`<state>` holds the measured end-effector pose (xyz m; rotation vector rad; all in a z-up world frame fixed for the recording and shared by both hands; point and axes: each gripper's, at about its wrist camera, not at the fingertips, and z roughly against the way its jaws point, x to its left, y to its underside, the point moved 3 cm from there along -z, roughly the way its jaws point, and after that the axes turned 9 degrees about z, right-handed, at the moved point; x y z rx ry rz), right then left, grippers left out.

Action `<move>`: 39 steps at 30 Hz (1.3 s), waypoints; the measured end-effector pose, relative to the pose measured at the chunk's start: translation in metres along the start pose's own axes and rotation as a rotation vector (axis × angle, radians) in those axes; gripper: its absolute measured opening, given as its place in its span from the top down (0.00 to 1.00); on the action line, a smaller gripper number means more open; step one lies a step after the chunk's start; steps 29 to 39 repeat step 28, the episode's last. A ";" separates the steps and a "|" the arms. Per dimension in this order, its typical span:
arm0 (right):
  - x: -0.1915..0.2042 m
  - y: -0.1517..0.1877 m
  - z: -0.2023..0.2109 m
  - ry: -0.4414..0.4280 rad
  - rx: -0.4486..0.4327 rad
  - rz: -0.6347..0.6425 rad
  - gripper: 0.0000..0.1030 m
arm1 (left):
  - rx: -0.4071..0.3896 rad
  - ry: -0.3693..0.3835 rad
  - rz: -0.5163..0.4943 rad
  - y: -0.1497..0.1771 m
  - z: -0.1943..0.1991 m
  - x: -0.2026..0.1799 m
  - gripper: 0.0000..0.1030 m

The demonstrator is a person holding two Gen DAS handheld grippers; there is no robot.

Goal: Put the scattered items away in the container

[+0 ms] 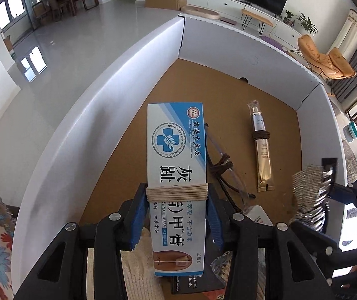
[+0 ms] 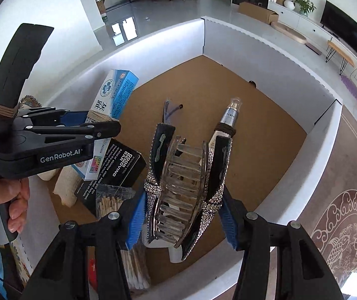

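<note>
Left tool [image 1: 177,195] is pinching the nail cream box [image 1: 176,155] over the white container [image 1: 98,105], pads tight on its string-wrapped middle. Right tool [image 2: 182,215] is spread wide around the rhinestone hair claw [image 2: 183,187]; can't tell if the pads touch it. Gold tube [image 1: 262,150] and glasses [image 1: 226,172] already lie inside

Glasses [image 1: 226,175] partly hidden behind the cream box [image 1: 176,155]

We see a glossy printed cardboard carton [image 1: 176,165] bound with rough twine, and a hair claw [image 2: 183,187] of clear plastic crusted with glittering rhinestones. The container [image 1: 133,75] has smooth white walls, a matt brown fibreboard floor, and holds a shiny gold tube [image 1: 262,155].
</note>
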<state>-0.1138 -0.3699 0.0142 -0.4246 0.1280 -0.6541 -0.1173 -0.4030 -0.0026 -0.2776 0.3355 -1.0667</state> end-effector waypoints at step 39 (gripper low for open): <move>-0.028 0.025 0.065 0.070 -0.190 -0.015 0.00 | -0.295 -0.093 0.134 0.031 0.086 -0.024 0.00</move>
